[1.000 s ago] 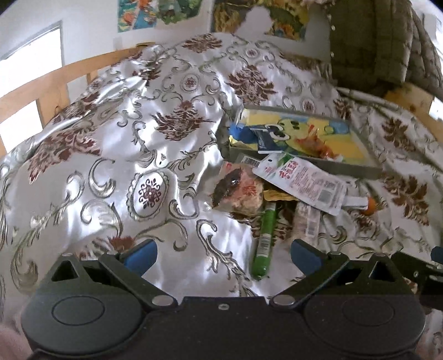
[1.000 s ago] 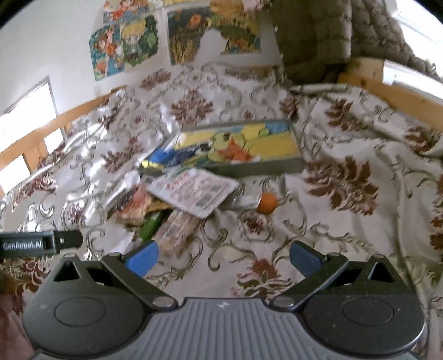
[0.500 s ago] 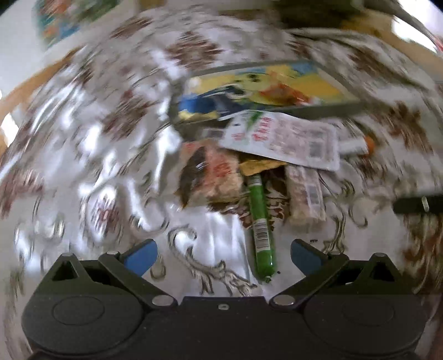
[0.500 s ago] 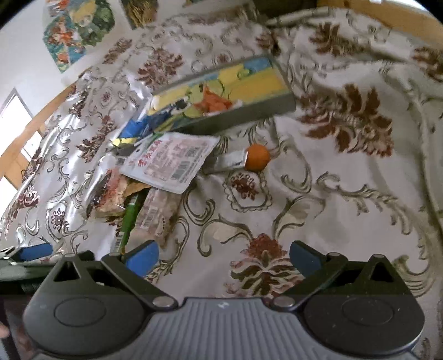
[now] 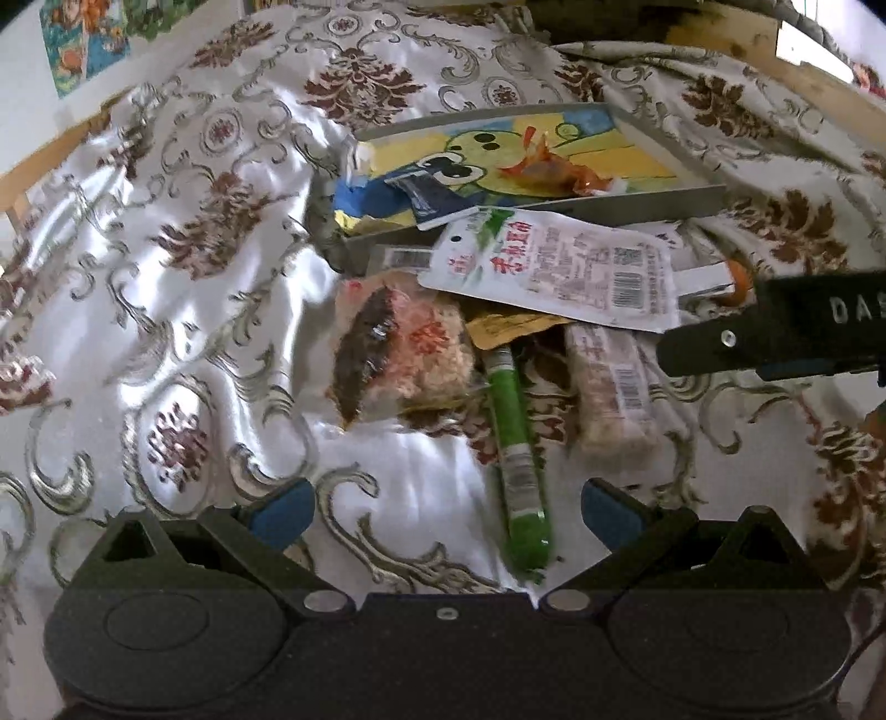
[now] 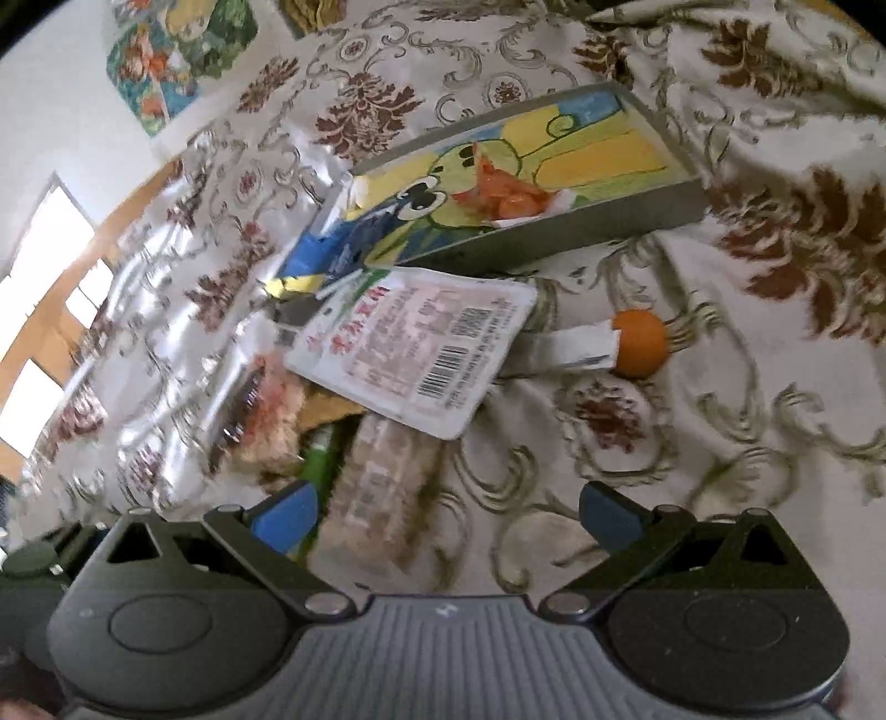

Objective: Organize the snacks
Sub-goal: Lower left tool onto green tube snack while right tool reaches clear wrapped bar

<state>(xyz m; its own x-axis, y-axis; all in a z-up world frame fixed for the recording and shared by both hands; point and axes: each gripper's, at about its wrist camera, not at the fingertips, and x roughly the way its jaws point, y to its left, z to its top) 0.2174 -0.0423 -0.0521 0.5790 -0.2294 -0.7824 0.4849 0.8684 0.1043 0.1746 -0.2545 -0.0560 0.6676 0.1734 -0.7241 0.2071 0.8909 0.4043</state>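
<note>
A pile of snacks lies on the bed. A white flat pouch point(image 5: 559, 271) point(image 6: 415, 343) tops it, leaning on a grey cartoon-printed tray point(image 5: 642, 207) point(image 6: 581, 232). Below lie a pink-brown packet point(image 5: 398, 349) point(image 6: 260, 421), a green stick point(image 5: 518, 459) point(image 6: 321, 459) and a pale bar point(image 5: 609, 399) point(image 6: 376, 487). An orange wrapper point(image 5: 548, 169) point(image 6: 504, 194) sits in the tray. My left gripper point(image 5: 446, 507) is open, just short of the green stick. My right gripper point(image 6: 446, 507) is open over the pale bar.
An orange ball on a white tag point(image 6: 637, 343) lies right of the pouch. The floral satin bedspread point(image 5: 183, 277) covers everything. The right gripper's black finger point(image 5: 775, 332) crosses the left wrist view. A wooden bed frame point(image 5: 736, 50) runs behind, posters point(image 6: 171, 66) on the wall.
Both grippers have tilted down and moved closer to the snack pile. The right gripper's finger has entered the left wrist view from the right. Both jaws stay open.
</note>
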